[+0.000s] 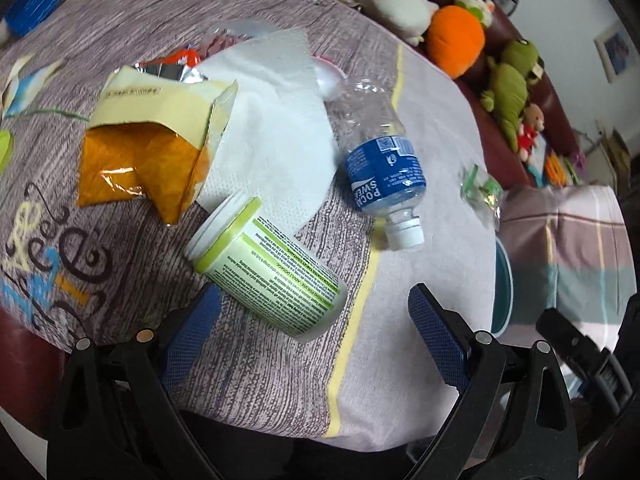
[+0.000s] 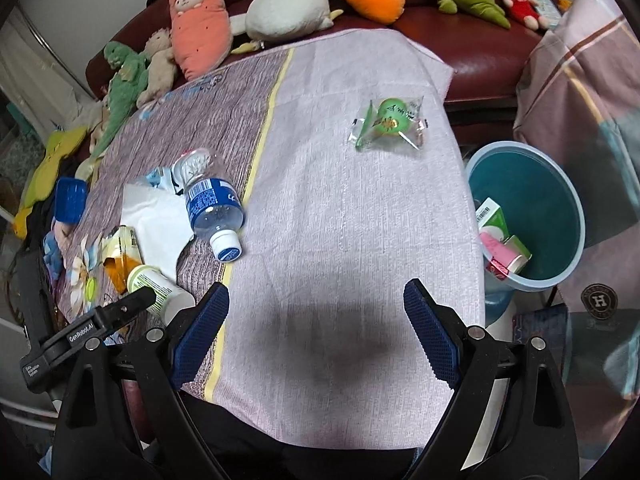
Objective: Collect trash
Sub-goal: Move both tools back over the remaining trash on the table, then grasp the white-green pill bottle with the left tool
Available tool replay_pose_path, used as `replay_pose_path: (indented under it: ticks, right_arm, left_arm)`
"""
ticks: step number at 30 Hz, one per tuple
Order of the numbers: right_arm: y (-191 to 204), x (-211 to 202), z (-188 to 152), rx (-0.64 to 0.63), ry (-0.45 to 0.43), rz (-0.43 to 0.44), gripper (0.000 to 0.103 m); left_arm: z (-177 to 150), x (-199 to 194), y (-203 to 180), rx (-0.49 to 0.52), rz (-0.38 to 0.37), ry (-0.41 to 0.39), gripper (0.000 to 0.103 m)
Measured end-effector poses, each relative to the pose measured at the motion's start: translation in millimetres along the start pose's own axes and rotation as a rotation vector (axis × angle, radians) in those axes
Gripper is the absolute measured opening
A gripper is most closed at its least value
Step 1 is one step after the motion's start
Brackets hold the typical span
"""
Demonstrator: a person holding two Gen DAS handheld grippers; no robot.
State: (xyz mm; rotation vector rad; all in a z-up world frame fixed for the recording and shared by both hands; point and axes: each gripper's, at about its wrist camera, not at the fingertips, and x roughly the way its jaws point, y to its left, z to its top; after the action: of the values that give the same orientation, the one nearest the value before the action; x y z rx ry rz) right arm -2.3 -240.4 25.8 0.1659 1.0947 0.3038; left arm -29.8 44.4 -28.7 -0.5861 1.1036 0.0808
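Left tongs (image 1: 312, 336) spread wide, empty, above green-labelled canister (image 1: 268, 268) lying on the cloth-covered counter (image 2: 340, 240). Right tongs (image 2: 316, 334) wide open, empty. Plastic bottle (image 1: 380, 168), tissue (image 1: 272, 136), orange packet (image 1: 140, 160) lie nearby; green wrapper (image 2: 390, 122) well apart. Teal bin (image 2: 532, 208) beside counter.

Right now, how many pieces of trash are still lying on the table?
6: green-labelled canister nearest the left gripper, orange snack bag, white tissue, plastic bottle, a foil wrapper half-hidden behind the bag, and green candy wrapper apart, far right. More may hide underneath.
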Motion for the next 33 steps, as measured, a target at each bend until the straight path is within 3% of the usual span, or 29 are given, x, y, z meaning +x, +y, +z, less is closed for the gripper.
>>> replay_pose_path:
  ticks: [8, 10, 11, 12, 15, 20, 26, 30, 33]
  right_arm:
    - [-4.1, 12.5, 3.7, 0.007, 0.02, 0.006, 0.085]
    - [-3.0, 17.8, 5.7, 0.009, 0.031, 0.009, 0.085]
    - [-1.8, 20.3, 6.5, 0.008, 0.038, 0.012, 0.085]
    - [-0.1, 22.1, 7.7, 0.005, 0.043, 0.013, 0.085]
    - [5.2, 27.3, 11.1, -0.005, 0.054, 0.016, 0.085]
    - [15.2, 35.2, 18.9, -0.012, 0.07, 0.027, 0.085]
    - [28.2, 43.2, 30.5, -0.026, 0.084, 0.041, 0.085]
    - [38.9, 48.0, 43.1, -0.046, 0.089, 0.047, 0.085]
    - [47.2, 55.3, 54.8, -0.056, 0.098, 0.043, 0.085]
  left_arm:
    - [7.9, 22.7, 2.6, -0.06, 0.044, -0.004, 0.094]
    - [8.2, 32.7, 2.2, -0.041, 0.068, 0.012, 0.087]
    - [7.3, 37.0, 2.9, -0.03, 0.077, 0.021, 0.075]
    - [6.0, 39.6, 2.8, -0.007, 0.071, 0.022, 0.07]
    - [1.6, 34.1, -1.6, 0.087, 0.088, 0.005, 0.06]
    - [-1.5, 13.7, 0.4, 0.175, 0.043, -0.04, 0.058]
    - [0.1, -14.9, 2.8, 0.268, -0.077, -0.083, 0.055]
    - [12.3, -20.4, 2.0, 0.315, -0.091, -0.089, 0.053]
    - [19.3, -4.9, 2.9, 0.333, -0.076, -0.052, 0.052]
